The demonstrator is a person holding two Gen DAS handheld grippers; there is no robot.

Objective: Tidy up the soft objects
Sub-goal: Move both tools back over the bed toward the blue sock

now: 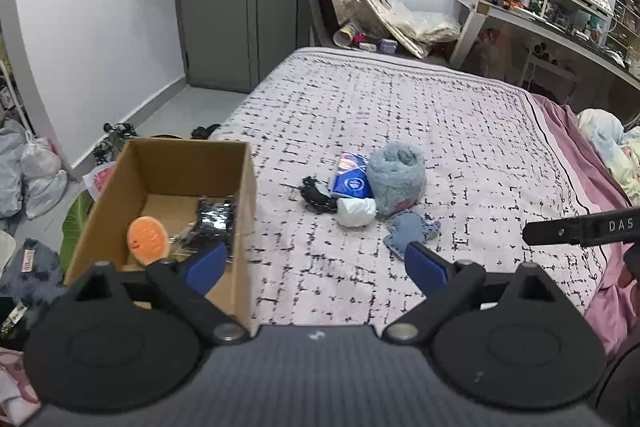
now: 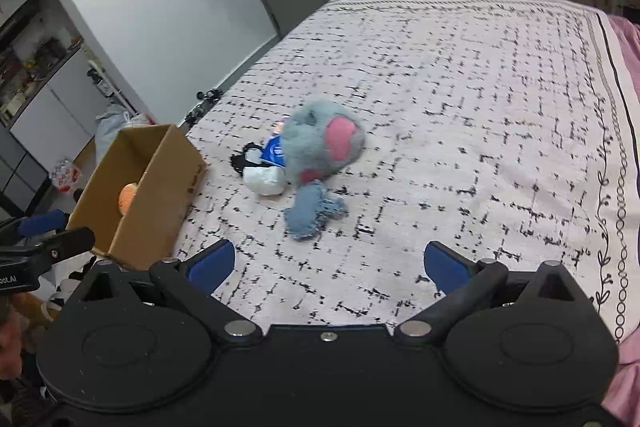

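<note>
A cardboard box (image 1: 244,187) (image 2: 160,183) stands at the bed's left edge, holding an orange plush (image 1: 147,239) (image 2: 127,198) and a dark shiny item (image 1: 216,217). Mid-bed lies a heap: a grey-blue fluffy plush (image 1: 396,177) (image 2: 320,147), a blue packet (image 1: 352,181) (image 2: 274,151), a white soft bundle (image 1: 356,211) (image 2: 266,181), a black fabric piece (image 1: 318,195) (image 2: 240,157) and a denim-blue plush (image 1: 412,233) (image 2: 314,213). My left gripper (image 1: 316,267) is open, its left finger over the box. My right gripper (image 2: 328,263) is open above bare bedspread, nearer than the heap.
The patterned bedspread (image 1: 460,131) (image 2: 460,87) has free room to the right and far side. Pink bedding (image 1: 576,155) lies at the right edge. A cluttered desk (image 1: 560,23) stands beyond. Bags (image 1: 36,167) and clutter cover the floor left of the box.
</note>
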